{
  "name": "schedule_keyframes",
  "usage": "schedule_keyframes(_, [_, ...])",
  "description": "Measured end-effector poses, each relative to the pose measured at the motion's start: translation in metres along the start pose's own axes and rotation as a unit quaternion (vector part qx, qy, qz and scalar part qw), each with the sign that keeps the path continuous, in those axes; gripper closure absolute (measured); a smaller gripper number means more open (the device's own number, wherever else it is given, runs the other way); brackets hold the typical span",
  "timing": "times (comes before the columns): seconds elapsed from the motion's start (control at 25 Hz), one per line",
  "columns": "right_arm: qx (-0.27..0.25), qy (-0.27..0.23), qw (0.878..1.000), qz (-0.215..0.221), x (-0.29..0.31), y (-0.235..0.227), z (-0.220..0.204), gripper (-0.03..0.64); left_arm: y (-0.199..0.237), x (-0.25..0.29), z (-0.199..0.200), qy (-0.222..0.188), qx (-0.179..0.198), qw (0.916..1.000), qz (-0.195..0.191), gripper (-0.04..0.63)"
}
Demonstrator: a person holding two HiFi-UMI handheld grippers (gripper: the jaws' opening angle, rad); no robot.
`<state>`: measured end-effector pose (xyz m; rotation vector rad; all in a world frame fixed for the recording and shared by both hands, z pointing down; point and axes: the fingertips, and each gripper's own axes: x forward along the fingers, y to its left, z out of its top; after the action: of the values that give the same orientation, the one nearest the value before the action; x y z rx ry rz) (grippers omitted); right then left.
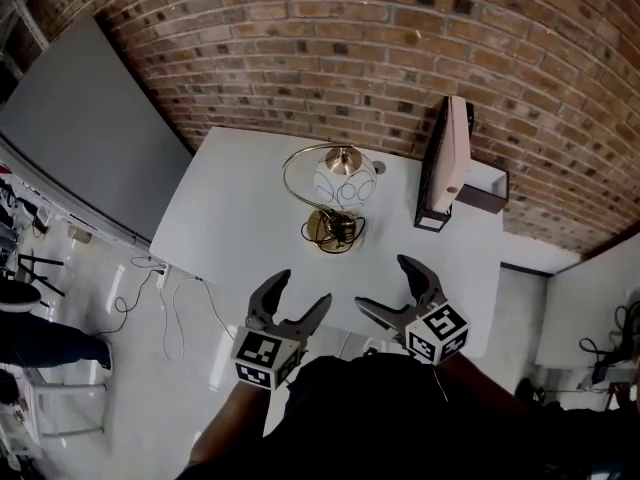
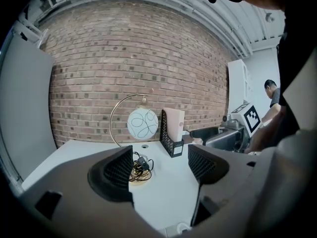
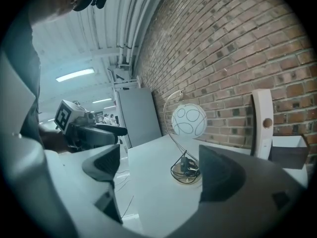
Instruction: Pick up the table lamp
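The reach is in hand, I judge: the lamp (image 1: 344,181) stands at 12 o'clock on the table (image 1: 230,228), well apart from the left gripper (image 1: 304,288) and right gripper (image 1: 383,283), both wide and empty, which next must advance and close on its stem.

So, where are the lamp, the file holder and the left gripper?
lamp (image 1: 344,182), head view, on the white globe.
file holder (image 1: 431,183), head view, on its black mesh side.
left gripper (image 1: 306,286), head view, midway between its fingertips.

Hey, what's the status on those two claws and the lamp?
Left gripper, right gripper: open, empty, short of lamp. Lamp upright on table, untouched. File holder stands aside.
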<state>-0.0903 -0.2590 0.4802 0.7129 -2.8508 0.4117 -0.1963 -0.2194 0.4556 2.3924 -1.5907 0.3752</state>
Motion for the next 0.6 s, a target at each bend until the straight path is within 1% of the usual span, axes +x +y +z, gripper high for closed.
schedule_keyframes(0.12, [0.000, 0.000, 1.000, -0.001, 0.002, -0.016, -0.003, 0.117, 0.002, 0.015, -0.002, 0.007, 0.005, 1.0000, 0.005, 0.249])
schedule_keyframes(0.28, [-0.002, 0.009, 1.000, 0.002, 0.006, -0.032, -0.007, 0.121, 0.008, 0.031, 0.004, 0.001, -0.002, 0.9999, 0.017, 0.249])
schedule_keyframes(0.44, [-0.004, 0.007, 1.000, 0.001, 0.010, -0.036, -0.004, 0.124, 0.008, 0.035, 0.006, 0.010, 0.010, 0.9999, 0.009, 0.249])
schedule_keyframes(0.6, [-0.008, 0.013, 1.000, -0.011, 0.022, -0.044, -0.008, 0.129, 0.026, 0.042, -0.003, 0.020, 0.009, 0.9998, 0.003, 0.249])
